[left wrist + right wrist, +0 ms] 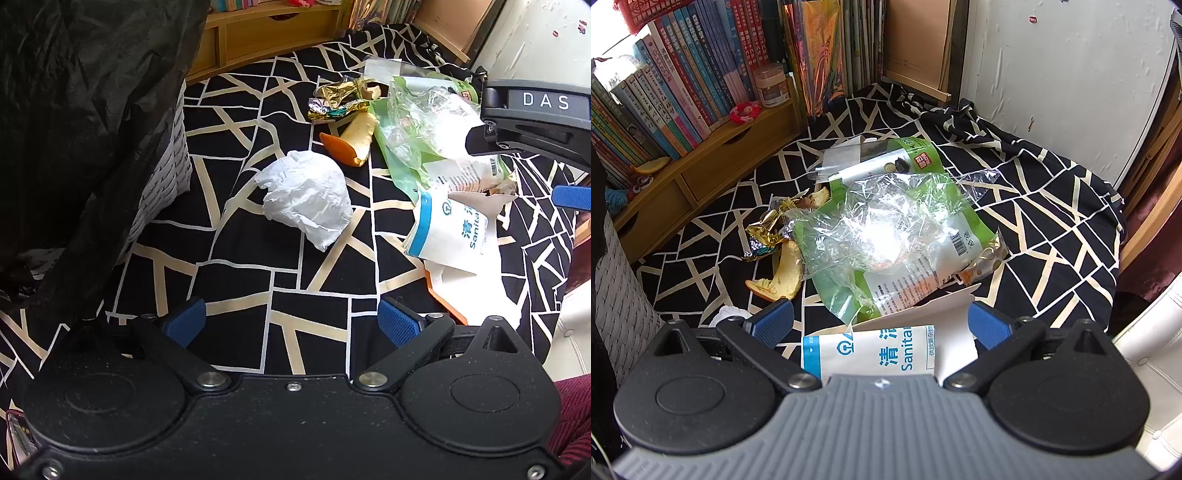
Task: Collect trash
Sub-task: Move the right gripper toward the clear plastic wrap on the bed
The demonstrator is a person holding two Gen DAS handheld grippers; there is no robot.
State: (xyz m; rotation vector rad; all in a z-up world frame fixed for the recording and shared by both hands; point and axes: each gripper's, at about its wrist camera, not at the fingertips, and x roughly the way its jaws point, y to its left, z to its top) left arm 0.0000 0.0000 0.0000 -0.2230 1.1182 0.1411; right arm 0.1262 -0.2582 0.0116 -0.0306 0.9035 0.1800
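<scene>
Trash lies on a black cloth with cream lines (258, 280). A crumpled white paper (306, 195) sits ahead of my left gripper (291, 325), which is open and empty over bare cloth. Farther right are gold foil wrappers (338, 99), an orange peel (354, 142), a green and clear plastic bag (432, 136) and a white and blue sanitary bag (448, 229). My right gripper (881, 325) is open just above that sanitary bag (871, 356), with the plastic bag (886, 236), the peel (783, 277) and the foil (768, 225) beyond it.
A white woven bin (166, 173) lined with a black bag (74, 129) stands at the left of the left wrist view. A wooden shelf (713, 162) with books lines the back. A white wall (1063, 74) closes the right side.
</scene>
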